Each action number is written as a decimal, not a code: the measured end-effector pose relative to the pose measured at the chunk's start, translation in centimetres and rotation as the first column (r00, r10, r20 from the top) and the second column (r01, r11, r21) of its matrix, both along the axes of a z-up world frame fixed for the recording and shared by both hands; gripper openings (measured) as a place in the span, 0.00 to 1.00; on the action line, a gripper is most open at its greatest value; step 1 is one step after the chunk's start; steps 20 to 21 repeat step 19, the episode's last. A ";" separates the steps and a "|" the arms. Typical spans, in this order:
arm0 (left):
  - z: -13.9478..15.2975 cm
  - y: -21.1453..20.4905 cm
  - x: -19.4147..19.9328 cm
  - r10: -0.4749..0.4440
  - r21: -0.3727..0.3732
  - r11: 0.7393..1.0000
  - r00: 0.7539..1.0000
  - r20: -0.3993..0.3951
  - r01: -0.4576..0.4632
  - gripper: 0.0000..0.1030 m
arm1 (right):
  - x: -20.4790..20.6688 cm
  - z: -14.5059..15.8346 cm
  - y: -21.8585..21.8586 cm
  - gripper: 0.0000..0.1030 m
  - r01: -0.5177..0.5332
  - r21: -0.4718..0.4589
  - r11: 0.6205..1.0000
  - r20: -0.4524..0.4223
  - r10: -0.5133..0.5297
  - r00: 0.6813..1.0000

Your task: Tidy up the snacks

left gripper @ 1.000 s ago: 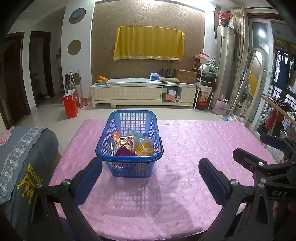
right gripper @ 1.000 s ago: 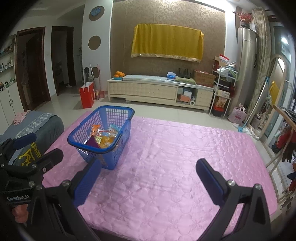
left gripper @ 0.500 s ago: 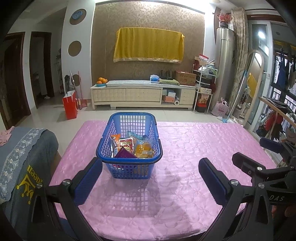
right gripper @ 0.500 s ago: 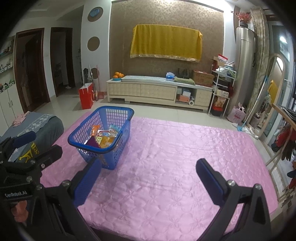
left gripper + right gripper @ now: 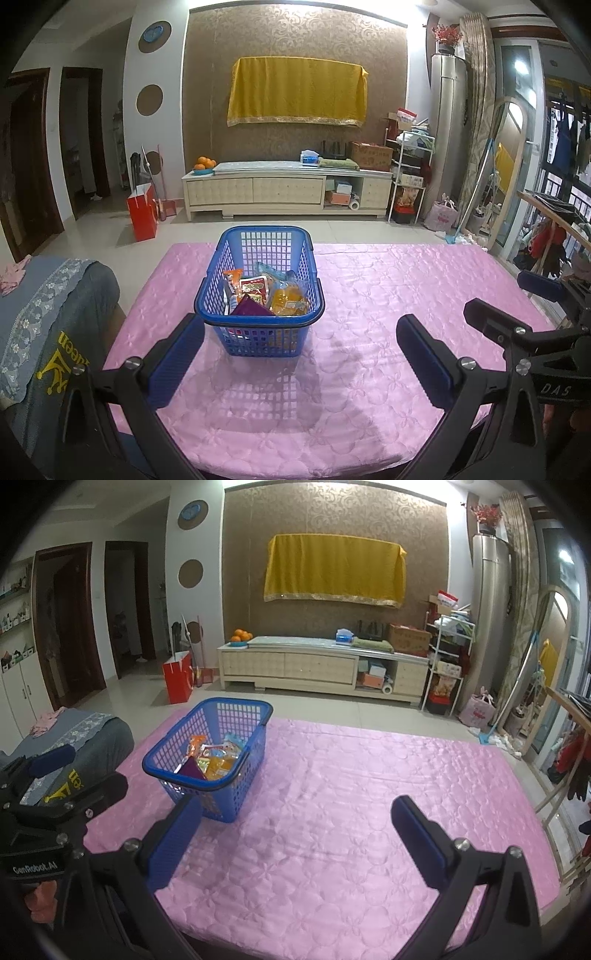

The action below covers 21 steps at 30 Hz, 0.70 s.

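Left wrist view: the blue basket of snacks is seen on the pink counter, just beyond the left gripper, held released and empty. The right gripper is likewise spread, empty.

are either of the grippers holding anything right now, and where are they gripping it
Nothing is held. The left gripper and right gripper are both open and empty above the pink cloth; the snacks lie in the blue basket.
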<state>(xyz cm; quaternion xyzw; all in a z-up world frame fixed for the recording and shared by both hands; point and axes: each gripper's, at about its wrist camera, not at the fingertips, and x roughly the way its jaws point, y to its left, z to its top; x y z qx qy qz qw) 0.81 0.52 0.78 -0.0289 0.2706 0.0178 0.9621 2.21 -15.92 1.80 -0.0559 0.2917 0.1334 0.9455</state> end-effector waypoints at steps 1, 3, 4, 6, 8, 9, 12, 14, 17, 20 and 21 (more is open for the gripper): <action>0.0 0.0 0.0 -0.001 -0.003 1.000 1.000 -0.001 0.001 1.00 | 0.0 0.1 0.0 1.00 0.000 0.002 1.000 -0.003 0.000 1.000; 0.0 0.0 0.0 -0.003 -0.009 1.000 1.000 -0.004 0.003 1.00 | 0.0 0.1 0.1 1.00 0.001 0.001 1.000 -0.002 -0.001 1.000; 0.0 0.0 0.0 -0.002 -0.009 1.000 1.000 -0.003 0.002 1.00 | 0.0 0.1 0.1 1.00 0.001 0.001 1.000 -0.003 -0.001 1.000; 0.0 0.1 0.0 -0.002 -0.009 1.000 1.000 -0.004 0.002 1.00 | 0.0 0.1 0.1 1.00 0.001 0.001 1.000 -0.002 -0.001 1.000; 0.0 0.1 0.0 -0.001 -0.009 1.000 1.000 -0.005 0.001 1.00 | 0.0 0.1 0.1 1.00 0.001 0.000 1.000 -0.002 -0.001 1.000; 0.0 0.1 0.0 0.000 -0.009 1.000 1.000 -0.003 0.000 1.00 | 0.1 0.1 0.1 1.00 0.001 0.002 1.000 -0.003 -0.001 1.000; 0.1 0.1 0.0 0.004 -0.004 1.000 1.000 -0.006 -0.004 1.00 | 0.1 0.2 0.1 1.00 0.002 0.000 1.000 -0.002 -0.002 1.000; 0.1 0.1 -0.1 0.006 -0.004 1.000 1.000 -0.007 -0.006 1.00 | 0.1 0.2 0.1 1.00 0.000 0.001 1.000 -0.001 0.000 1.000; 0.1 0.0 -0.2 0.004 -0.002 1.000 1.000 -0.006 -0.004 1.00 | 0.0 0.2 0.1 1.00 0.002 0.001 1.000 -0.002 -0.002 1.000; 0.1 0.0 -0.2 0.005 -0.001 1.000 1.000 -0.004 -0.005 1.00 | 0.1 0.2 -0.1 1.00 0.001 0.003 1.000 -0.003 -0.001 1.000; 0.1 0.0 -0.2 0.005 -0.001 1.000 1.000 -0.004 -0.005 1.00 | 0.1 0.2 -0.1 1.00 0.001 0.003 1.000 -0.003 -0.001 1.000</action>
